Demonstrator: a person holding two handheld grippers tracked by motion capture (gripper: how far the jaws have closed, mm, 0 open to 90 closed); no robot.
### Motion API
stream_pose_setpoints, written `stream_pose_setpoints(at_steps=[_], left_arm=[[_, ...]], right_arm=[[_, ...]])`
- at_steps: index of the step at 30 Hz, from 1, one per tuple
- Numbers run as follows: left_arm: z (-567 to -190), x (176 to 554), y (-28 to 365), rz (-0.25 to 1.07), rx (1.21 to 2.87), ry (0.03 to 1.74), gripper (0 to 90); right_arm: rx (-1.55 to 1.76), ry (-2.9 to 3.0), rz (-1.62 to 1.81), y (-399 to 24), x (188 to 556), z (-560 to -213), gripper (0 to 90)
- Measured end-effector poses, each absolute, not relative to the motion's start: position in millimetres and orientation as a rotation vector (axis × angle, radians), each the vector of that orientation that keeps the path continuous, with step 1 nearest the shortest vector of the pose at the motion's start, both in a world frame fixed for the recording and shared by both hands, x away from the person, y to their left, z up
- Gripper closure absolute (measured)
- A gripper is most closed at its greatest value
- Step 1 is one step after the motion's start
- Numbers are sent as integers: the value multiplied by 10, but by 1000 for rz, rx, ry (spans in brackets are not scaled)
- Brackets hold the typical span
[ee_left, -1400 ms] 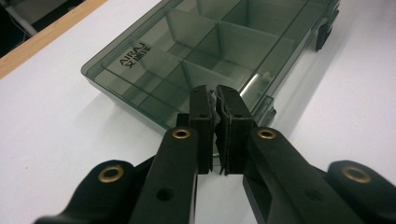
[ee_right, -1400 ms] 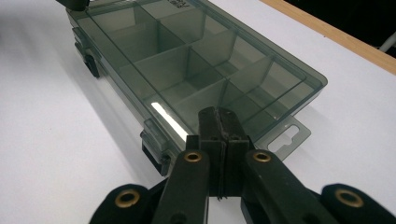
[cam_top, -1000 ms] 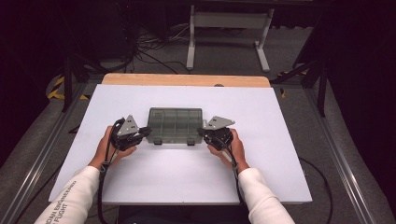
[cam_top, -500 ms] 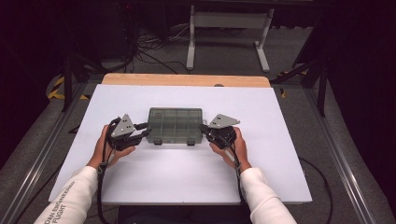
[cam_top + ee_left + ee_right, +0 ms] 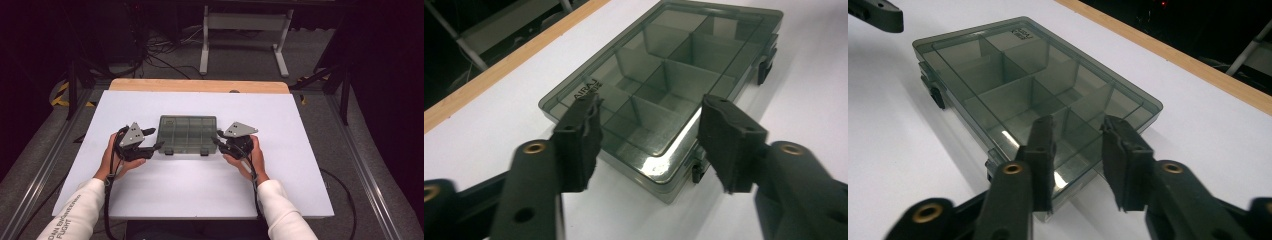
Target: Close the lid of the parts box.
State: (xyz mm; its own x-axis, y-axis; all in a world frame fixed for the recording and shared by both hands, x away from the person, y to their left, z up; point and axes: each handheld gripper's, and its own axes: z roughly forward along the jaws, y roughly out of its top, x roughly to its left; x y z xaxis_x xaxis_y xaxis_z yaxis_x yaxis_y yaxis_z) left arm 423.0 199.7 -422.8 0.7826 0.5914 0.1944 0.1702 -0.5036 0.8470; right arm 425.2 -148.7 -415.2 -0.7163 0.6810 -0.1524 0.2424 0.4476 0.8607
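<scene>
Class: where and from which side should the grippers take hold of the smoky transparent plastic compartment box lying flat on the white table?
Grip the smoky transparent compartment box at its short ends, left gripper and right gripper coming in level from either side: it lies flat and closed, latches on the near edge.

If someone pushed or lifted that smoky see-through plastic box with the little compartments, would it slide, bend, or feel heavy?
The compartment box looks like hard moulded plastic with dividers, so it would probably stay stiff. Its compartments appear empty, so it is likely light for its size. Lying flat and low on the smooth white table, it would probably slide rather than tip, and its glossy lid may be slippery.
</scene>
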Motion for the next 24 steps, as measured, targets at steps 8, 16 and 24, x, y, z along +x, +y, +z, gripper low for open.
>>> stream_pose_setpoints(at_steps=[8, 16, 24], left_arm=[[-4265, 4247, 1987, 581, 2067, 593, 215], [-4279, 4247, 1981, 575, 2056, 597, 99], [-4253, 4225, 1994, 579, 2041, 577, 58]], right_arm=[[814, 2204, 1186, -1485, 4283, -4184, 403], [850, 2178, 1168, -1489, 4306, -4205, 228], [862, 2172, 1148, -1487, 4313, -4212, 161]])
